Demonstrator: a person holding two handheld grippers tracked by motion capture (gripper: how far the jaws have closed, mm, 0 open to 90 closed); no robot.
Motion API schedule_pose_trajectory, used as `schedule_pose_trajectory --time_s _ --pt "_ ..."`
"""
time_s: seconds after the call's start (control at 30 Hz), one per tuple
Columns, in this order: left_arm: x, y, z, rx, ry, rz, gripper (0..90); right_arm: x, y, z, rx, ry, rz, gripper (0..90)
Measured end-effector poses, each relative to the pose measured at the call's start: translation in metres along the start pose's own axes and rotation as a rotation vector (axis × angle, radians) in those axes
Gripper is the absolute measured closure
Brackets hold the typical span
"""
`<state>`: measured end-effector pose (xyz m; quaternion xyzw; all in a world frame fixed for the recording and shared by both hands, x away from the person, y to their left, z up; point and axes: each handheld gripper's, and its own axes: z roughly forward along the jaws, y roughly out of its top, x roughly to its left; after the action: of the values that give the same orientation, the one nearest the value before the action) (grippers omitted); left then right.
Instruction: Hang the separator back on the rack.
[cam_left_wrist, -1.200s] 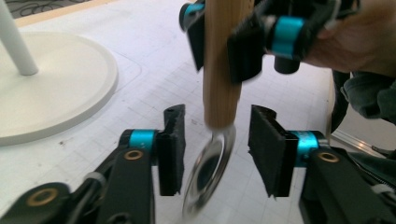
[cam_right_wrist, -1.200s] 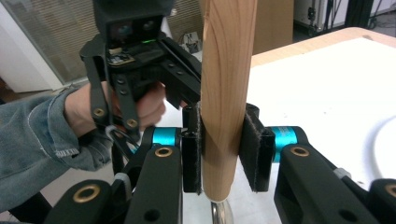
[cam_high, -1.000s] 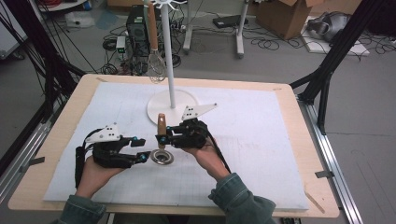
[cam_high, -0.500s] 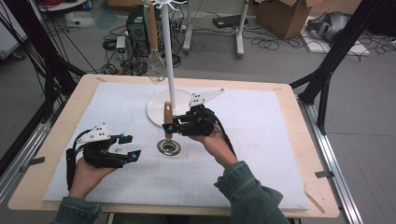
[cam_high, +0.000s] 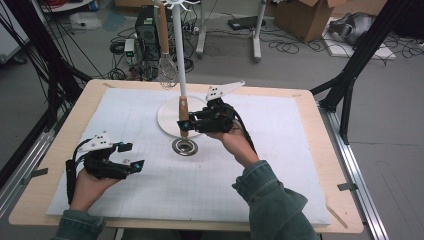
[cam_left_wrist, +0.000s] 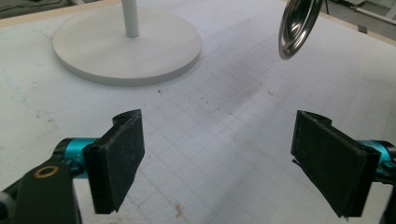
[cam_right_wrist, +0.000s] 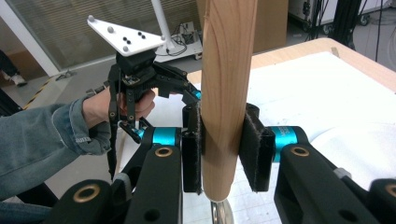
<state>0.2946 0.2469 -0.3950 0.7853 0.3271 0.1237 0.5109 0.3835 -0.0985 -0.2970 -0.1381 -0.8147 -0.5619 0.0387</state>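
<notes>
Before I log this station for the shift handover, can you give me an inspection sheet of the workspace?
Surface: wooden table under a white gridded mat, faint smudges.
Job's things: wooden-handled ladle, metal bowl hanging low above the mat; white rack with a whisk hanging on it.
Clutter: nothing seen on the mat.
Grippers: right claw shut on the ladle handle; left claw open with nothing between its pads, jaws just been opening.
Cables: one trails from each claw; tangles on the floor behind.
Surroundings: cardboard box, black frame posts, computer tower.
</notes>
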Motion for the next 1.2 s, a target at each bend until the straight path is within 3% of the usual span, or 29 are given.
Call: schedule_pose_trajectory --time_s 0.63,1.2 --pt "0.005 -0.005 -0.004 0.002 0.061 -0.006 7.0 -0.013 0.033 -0.013 -0.013 -0.026 -0.018 72.4" --pt "0.005 -0.006 -0.005 0.013 0.073 -0.003 6.4 -0.017 0.049 -0.019 -0.016 -0.029 -0.030 72.4"
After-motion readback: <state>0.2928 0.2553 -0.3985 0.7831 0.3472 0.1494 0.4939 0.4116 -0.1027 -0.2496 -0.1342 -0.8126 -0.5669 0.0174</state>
